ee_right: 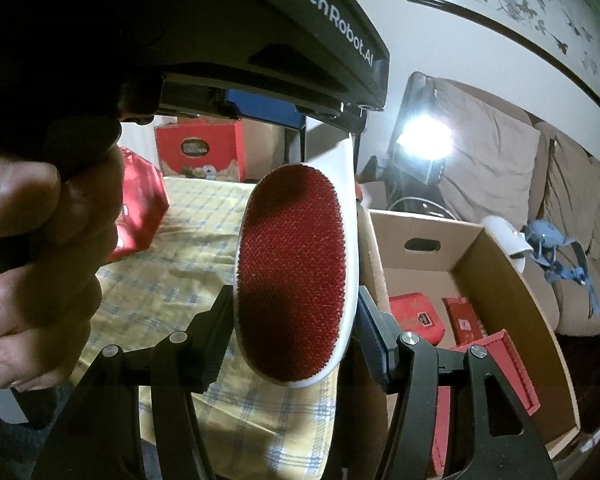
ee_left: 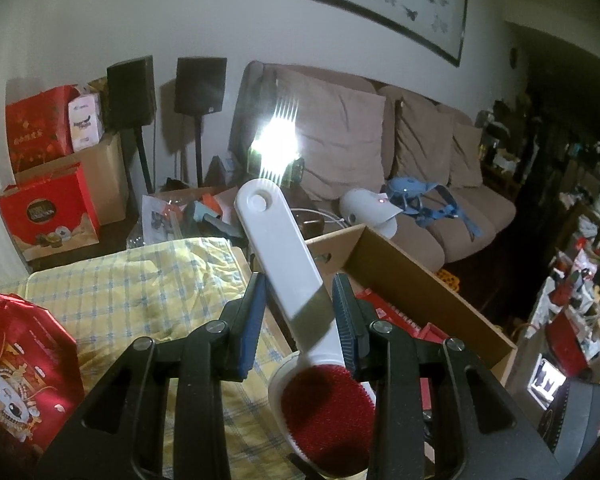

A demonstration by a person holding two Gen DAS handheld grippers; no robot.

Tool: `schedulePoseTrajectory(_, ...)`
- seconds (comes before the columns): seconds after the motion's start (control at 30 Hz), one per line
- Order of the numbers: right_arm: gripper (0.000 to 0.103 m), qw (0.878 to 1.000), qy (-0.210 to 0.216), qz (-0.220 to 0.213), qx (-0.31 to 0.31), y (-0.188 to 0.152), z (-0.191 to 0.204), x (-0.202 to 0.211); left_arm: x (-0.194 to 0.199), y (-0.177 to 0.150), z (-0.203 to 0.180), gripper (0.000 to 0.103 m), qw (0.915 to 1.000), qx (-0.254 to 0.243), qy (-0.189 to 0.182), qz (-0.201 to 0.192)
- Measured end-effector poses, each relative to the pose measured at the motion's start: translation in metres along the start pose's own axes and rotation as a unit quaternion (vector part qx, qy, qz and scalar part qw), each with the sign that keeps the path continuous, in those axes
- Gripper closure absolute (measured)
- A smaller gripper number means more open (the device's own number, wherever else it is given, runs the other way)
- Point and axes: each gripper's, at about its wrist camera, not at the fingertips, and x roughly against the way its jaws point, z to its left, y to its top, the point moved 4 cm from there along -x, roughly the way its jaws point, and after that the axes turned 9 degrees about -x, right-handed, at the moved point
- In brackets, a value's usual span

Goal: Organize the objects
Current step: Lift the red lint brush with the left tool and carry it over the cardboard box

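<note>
- Your left gripper (ee_left: 300,304) is clamped across the handle of the white lint brush (ee_left: 284,256), above the yellow checked cloth (ee_left: 140,280).
- Your right gripper (ee_right: 294,320) pinches its red-bristled head (ee_right: 292,268) from both sides.
- The cardboard box (ee_right: 496,280) sits open beside the cloth's right edge, red packets (ee_right: 416,312) inside.

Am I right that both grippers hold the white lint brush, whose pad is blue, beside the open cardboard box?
Not quite: the pad is red, not blue, as the right wrist view shows. Both the left gripper and right gripper do hold the lint brush beside the cardboard box.
</note>
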Motion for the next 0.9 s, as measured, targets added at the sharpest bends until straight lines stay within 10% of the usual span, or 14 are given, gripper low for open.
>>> schedulePoseTrajectory(0.9, 0.044, 0.998, -0.002, -0.047, 0.048, 0.023, -0.013, 0.040, 0.039, 0.027, -0.020, 0.072, 0.9978, 0.009, 0.017, -0.063)
